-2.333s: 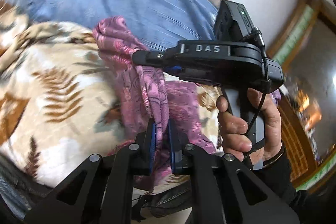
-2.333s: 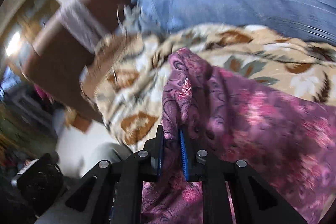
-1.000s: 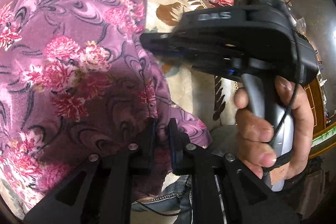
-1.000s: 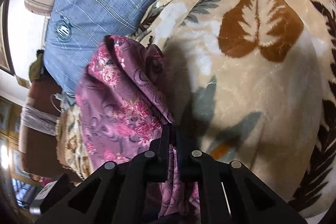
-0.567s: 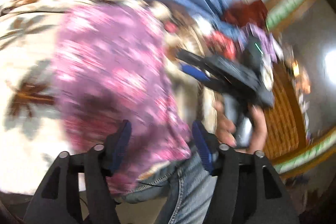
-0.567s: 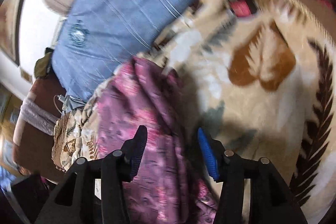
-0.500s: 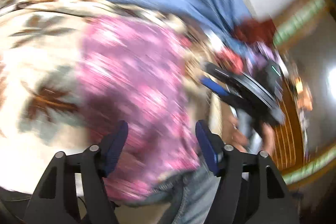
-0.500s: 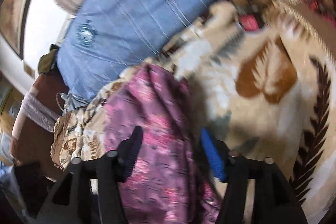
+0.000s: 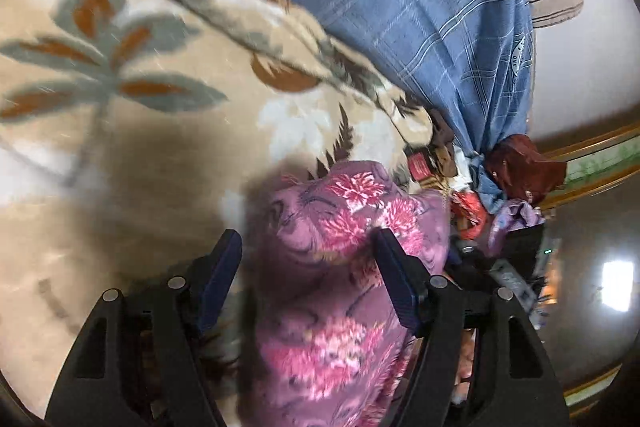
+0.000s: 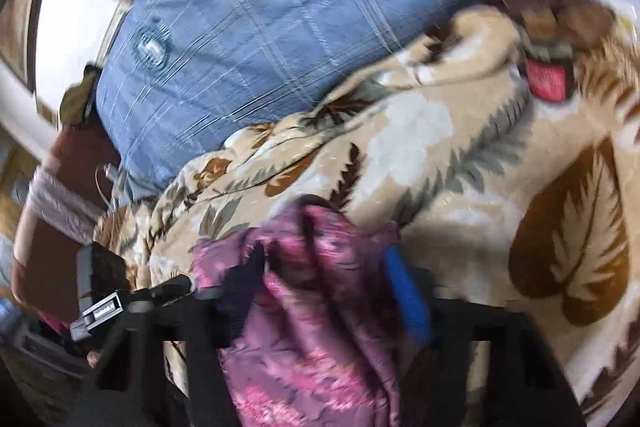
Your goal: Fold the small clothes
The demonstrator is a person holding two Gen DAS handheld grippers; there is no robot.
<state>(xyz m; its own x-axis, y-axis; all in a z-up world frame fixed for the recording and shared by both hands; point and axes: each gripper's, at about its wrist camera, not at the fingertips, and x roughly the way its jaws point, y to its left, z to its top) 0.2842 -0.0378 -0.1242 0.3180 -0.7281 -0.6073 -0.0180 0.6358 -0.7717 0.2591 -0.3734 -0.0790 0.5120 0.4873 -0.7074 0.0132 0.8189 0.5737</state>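
Observation:
A small purple garment with pink flowers (image 9: 340, 291) lies folded on the beige leaf-print blanket (image 9: 120, 75). My left gripper (image 9: 308, 279) is open, its blue-padded fingers apart on either side of the garment. In the right wrist view the same garment (image 10: 316, 311) lies between the spread fingers of my right gripper (image 10: 328, 287), which is open too. The right view is blurred by motion. The left gripper's body (image 10: 108, 303) shows at the lower left of the right wrist view.
A blue checked pillow (image 9: 420, 7) lies behind the blanket, also in the right wrist view (image 10: 280, 7). A red tag (image 10: 546, 81) and a heap of other clothes (image 9: 516, 187) lie at the blanket's far edge. A brown chair (image 10: 52, 187) stands at left.
Both grippers held the garment shut a second ago; both have opened and let it go onto the blanket. Both cameras have swung and pulled back over it.

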